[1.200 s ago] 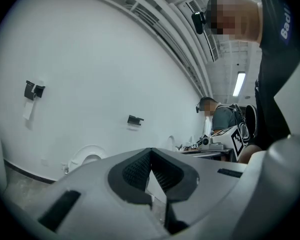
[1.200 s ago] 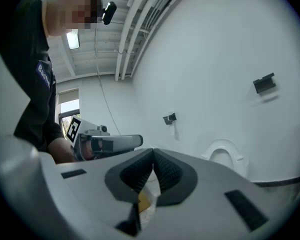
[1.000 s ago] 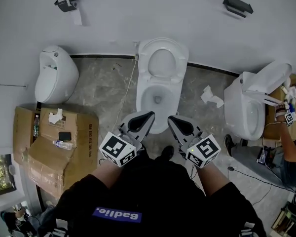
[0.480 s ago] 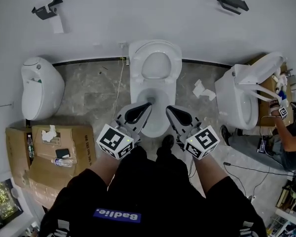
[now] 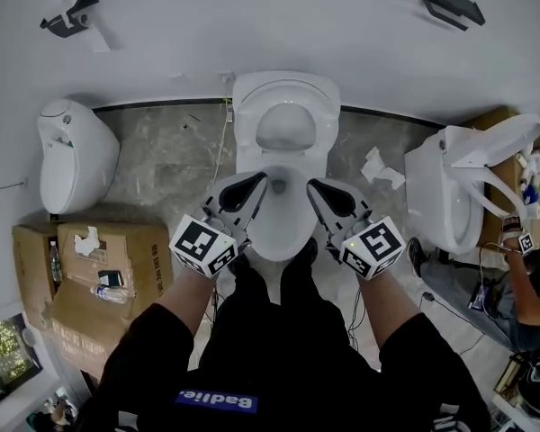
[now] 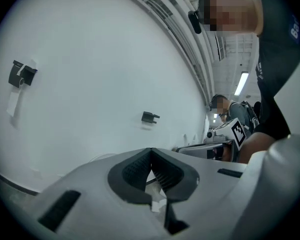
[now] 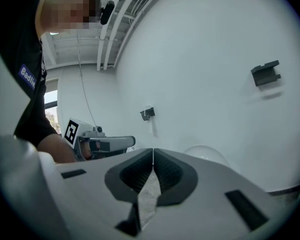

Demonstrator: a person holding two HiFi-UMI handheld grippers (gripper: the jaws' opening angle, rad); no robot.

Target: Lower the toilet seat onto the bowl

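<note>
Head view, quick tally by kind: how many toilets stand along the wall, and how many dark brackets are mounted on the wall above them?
Toilets: 3 (left toilet, middle toilet, right toilet)
Dark wall brackets: 2 (left bracket, right bracket)
Total: 5

Grey floor (image 5: 171, 165): toilet (image 5: 283, 221), cardboard boxes (image 5: 117, 252), perhaps tissue (image 5: 381, 169).
</note>
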